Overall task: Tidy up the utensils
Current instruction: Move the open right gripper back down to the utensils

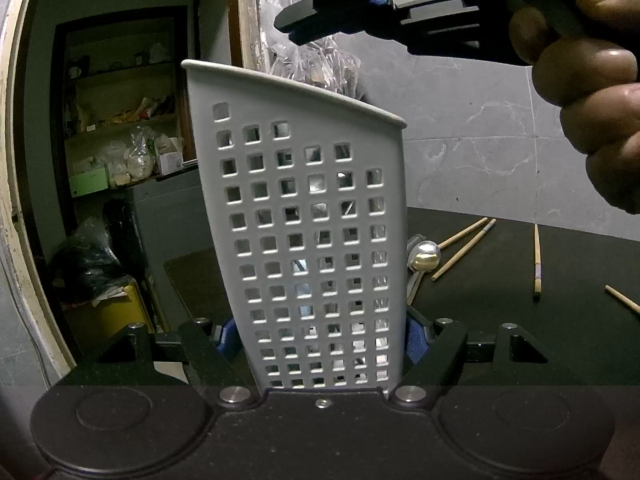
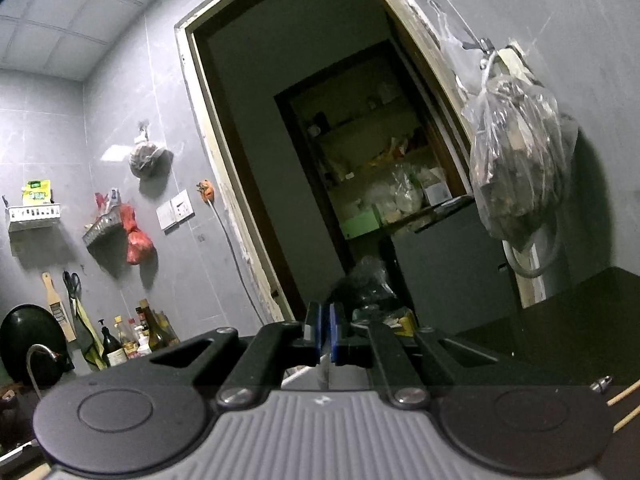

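A dim grey-tiled kitchen with an open doorway (image 2: 320, 128) into a cluttered pantry; a plastic bag (image 2: 520, 160) hangs from a wall hook at about 2 o'clock in the right wrist view. In front lies a dark bench (image 1: 500, 320).

In the left wrist view, a tall white perforated utensil holder (image 1: 312, 240) fills the centre, leaning slightly. The left gripper (image 1: 320, 340) grasps it low down, its jaws pressed on either side of the base. Beyond the holder, at about 3 o'clock, a metal spoon (image 1: 424, 256) lies on the bench just beside it, with several wooden chopsticks (image 1: 464, 248) scattered farther to the right, well apart from one another.

At 1 o'clock, above the holder's rim, the right gripper (image 1: 292, 26) hangs in the air, carried by a hand (image 1: 592, 92). In its own view the right gripper (image 2: 325, 336) has its jaws clenched, blue pads nearly touching. A thin pale sliver shows between them; whether that is a utensil cannot be told.

The step in hand looks like a drop into the holder or a return for the next piece. To do it well, hold the holder steady and upright, bring the right gripper's tip squarely over the opening, and release only once it is inside the rim. For the next pick, the spoon is nearest; approach it low along the bench.
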Available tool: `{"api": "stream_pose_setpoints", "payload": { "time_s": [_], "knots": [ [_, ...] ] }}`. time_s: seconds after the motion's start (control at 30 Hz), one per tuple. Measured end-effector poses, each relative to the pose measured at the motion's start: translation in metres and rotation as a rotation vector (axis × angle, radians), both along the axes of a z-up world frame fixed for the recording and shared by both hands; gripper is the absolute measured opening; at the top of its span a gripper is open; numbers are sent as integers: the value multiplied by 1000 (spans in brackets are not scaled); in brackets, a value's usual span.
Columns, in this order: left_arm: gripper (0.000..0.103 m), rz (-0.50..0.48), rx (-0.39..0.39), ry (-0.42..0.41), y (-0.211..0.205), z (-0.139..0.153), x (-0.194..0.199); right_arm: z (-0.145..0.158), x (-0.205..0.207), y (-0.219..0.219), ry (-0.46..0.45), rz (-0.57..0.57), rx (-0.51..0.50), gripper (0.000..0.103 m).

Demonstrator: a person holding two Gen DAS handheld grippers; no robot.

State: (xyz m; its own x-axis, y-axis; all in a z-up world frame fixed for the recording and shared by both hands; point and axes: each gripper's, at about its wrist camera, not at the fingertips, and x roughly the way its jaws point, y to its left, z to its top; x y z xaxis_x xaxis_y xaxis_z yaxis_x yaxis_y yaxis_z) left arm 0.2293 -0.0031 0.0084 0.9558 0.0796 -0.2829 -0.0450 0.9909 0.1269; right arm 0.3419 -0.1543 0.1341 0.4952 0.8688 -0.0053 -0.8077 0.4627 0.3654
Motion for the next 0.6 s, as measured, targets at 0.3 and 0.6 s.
{"api": "stream_pose_setpoints", "payload": {
  "time_s": [0.3, 0.6],
  "knots": [
    [77, 0, 1, -1, 0, 0, 0, -2, -2, -15, 10, -17, 13, 50],
    [77, 1, 1, -1, 0, 0, 0, -3, 3, -53, 9, -146, 64, 95]
  ]
}}
